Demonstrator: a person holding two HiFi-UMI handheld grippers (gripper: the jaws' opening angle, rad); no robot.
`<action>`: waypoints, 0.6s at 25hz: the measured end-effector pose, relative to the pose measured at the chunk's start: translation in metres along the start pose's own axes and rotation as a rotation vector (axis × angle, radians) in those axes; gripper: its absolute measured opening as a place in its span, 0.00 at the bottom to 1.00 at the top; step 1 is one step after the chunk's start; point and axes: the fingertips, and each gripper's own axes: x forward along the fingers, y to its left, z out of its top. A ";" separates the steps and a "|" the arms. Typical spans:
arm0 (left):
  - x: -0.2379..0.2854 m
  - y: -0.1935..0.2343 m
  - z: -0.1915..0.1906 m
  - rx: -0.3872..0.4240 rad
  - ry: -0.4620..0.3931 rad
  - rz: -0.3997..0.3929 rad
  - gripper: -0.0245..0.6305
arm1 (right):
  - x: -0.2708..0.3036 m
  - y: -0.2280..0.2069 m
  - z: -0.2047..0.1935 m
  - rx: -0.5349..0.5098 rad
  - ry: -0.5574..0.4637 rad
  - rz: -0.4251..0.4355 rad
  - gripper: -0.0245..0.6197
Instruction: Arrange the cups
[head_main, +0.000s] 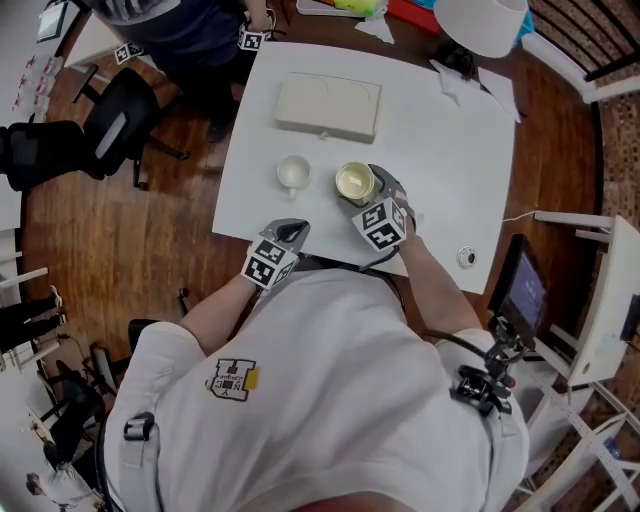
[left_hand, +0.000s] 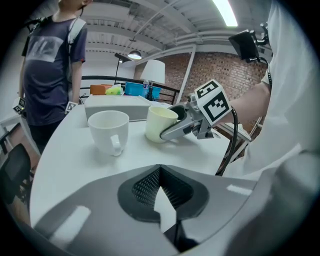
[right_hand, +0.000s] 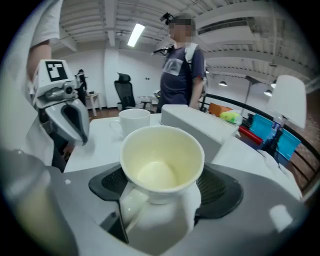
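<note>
You're clamping the cream cup (right_hand: 162, 150), standing mid-way across the white table (head_main: 440, 150), in the right gripper (right_hand: 162, 187). The left gripper (left_hand: 160, 172) is hanging closed and empty at its near edge. Wood floor (head_main: 150, 230) is surrounding it.

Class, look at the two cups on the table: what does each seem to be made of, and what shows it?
The white cup: likely glazed ceramic; smooth, thick-walled, soft sheen. The cream cup: probably the same, with a glossy pale-yellow inside and a moulded handle.
</note>
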 end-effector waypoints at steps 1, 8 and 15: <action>0.001 0.000 0.003 0.013 0.000 -0.002 0.03 | -0.001 0.003 -0.001 -0.057 -0.009 0.059 0.70; 0.015 0.002 0.019 0.063 -0.011 -0.006 0.03 | -0.008 0.010 -0.005 -0.237 -0.045 0.199 0.73; 0.019 0.000 0.021 0.052 -0.012 -0.005 0.03 | -0.022 0.004 -0.032 -0.043 -0.031 -0.027 0.66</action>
